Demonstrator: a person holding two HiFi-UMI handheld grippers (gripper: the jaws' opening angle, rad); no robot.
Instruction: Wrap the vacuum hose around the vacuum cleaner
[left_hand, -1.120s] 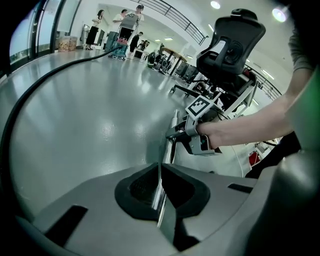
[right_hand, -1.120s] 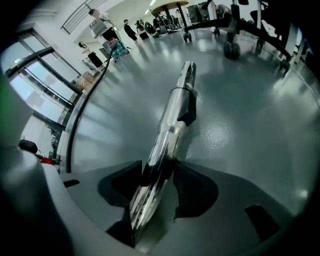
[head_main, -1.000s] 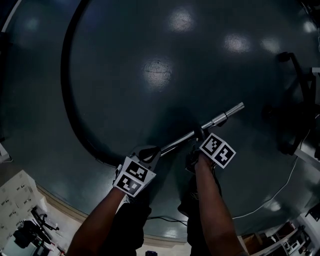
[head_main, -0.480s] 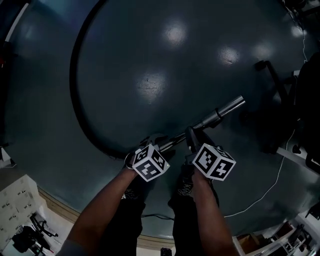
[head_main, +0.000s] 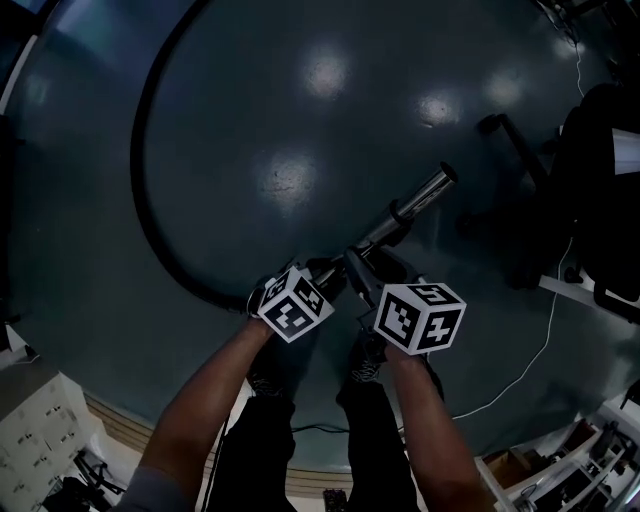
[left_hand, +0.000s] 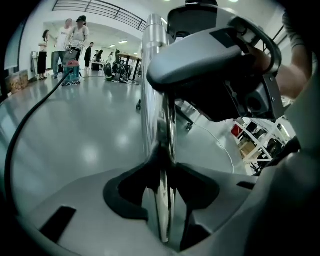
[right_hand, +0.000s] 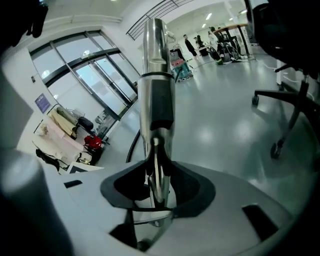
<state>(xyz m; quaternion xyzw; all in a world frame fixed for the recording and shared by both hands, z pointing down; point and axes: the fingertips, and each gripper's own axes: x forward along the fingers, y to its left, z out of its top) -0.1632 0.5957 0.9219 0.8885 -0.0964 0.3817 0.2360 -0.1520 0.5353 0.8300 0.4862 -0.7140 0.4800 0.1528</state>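
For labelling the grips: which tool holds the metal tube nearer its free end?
The right tool, farther up the metal tube; the left tool grips by the black hose. Both tools' jaws have just been closing on it.

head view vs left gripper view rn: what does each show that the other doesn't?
Head view only: both marker cubes and the person's legs.
Left gripper view only: what looks like the vacuum cleaner at the far end of the black hose, with people standing behind it.
Both: the metal wand, the black hose, and the left gripper and right gripper, whose jaws have just been closing and clamp the wand.
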